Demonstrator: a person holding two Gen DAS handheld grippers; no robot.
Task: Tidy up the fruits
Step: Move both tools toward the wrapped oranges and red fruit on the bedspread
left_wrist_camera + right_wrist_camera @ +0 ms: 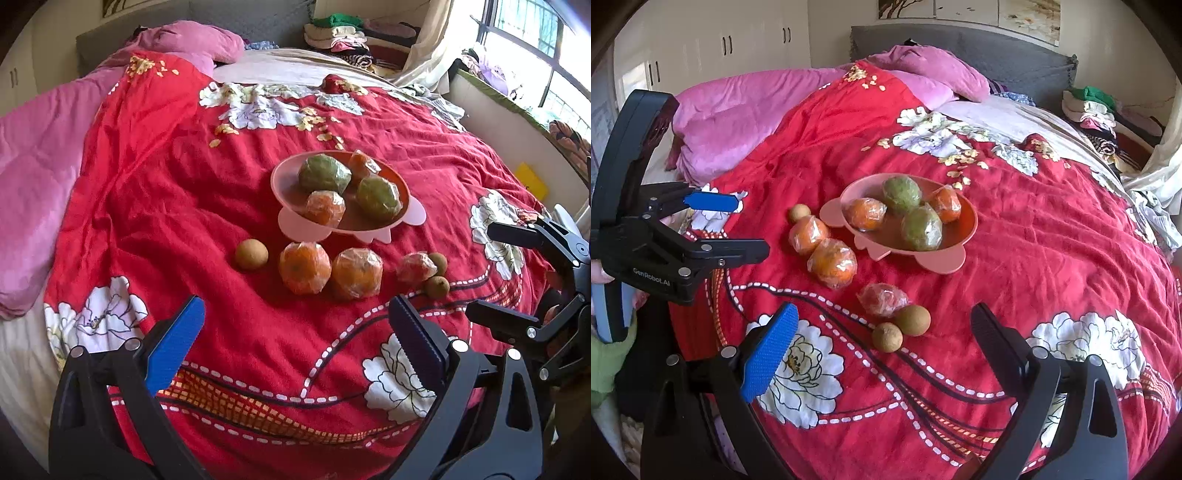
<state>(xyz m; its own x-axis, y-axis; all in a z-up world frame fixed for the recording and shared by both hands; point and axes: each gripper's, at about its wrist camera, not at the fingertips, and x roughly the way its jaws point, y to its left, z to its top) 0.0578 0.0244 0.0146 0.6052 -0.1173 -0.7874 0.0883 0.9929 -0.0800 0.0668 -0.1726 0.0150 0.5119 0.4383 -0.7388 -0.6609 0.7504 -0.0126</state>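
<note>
Both grippers, left [295,343] and right [882,354], hang wide open holding nothing. Six fruits lie loose on the red floral quilt [1052,240]: two small brown round ones [901,328], a plastic-wrapped red one [882,299], two wrapped oranges [820,247], another brown one [799,213]. Beyond, the pink plastic bowl [967,229] already holds four wrapped fruits, so I'd say under halfway.

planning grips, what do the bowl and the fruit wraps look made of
Bowl: likely plastic, a smooth matte pink with a moulded scalloped base. Wraps, as on the orange: thin clear plastic film, crinkled and glinting. The brown fruit looks bare and dull-skinned.
</note>
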